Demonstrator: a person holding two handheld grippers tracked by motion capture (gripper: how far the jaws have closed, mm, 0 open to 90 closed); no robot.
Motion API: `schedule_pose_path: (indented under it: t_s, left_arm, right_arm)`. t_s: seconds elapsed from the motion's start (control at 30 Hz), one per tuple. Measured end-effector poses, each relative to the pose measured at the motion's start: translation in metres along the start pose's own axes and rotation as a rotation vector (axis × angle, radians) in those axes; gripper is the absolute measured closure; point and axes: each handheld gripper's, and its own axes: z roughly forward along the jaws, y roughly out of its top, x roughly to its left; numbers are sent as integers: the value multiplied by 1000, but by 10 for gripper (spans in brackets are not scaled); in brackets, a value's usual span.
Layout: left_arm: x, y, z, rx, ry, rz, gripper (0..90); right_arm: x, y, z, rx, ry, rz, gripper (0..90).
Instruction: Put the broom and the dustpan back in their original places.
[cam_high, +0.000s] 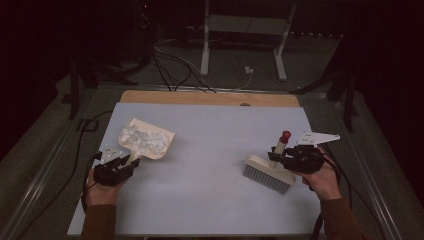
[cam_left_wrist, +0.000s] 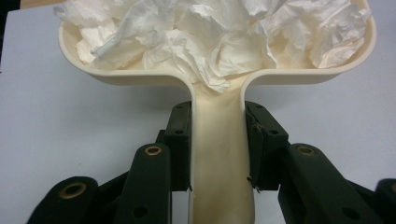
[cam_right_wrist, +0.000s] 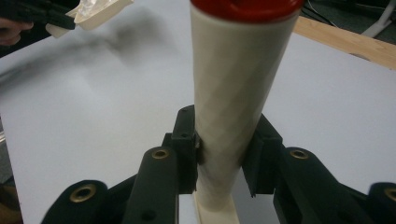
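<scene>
Looking down from the high view, the left gripper held a cream dustpan near the table's left edge, its tray loaded with crumpled white paper; the right gripper carried a brush, bristles down, probably parked clear after sweeping. Bare surface lay between the 2 tools, leaving room to move either inward. Left gripper view: the 2 jaws pinched the dustpan handle, keeping the tray level so the paper stayed in. Right gripper view: both jaws clamped the brush handle below its red cap, the wooden table edge beyond.
</scene>
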Motion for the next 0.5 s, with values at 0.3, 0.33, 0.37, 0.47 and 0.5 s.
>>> schedule_pose_path:
  t_s: [0.3, 0.33, 0.37, 0.47, 0.5]
  left_arm:
    - [0, 0, 0, 1, 0, -1, 666]
    - [0, 0, 0, 2, 0, -1, 666]
    - [0, 0, 0, 1, 1, -1, 666]
    - [0, -1, 0, -1, 1, -7, 666]
    - [1, -1, 0, -2, 1, -8, 666]
  right_arm:
    - [2, 1, 11, -32, -81, 21, 682]
    - [3, 2, 12, -38, -100, 18, 677]
    - [5, 2, 14, -42, -121, 12, 672]
    - [8, 4, 17, -70, -178, 20, 661]
    - [9, 5, 18, -80, -199, 23, 657]
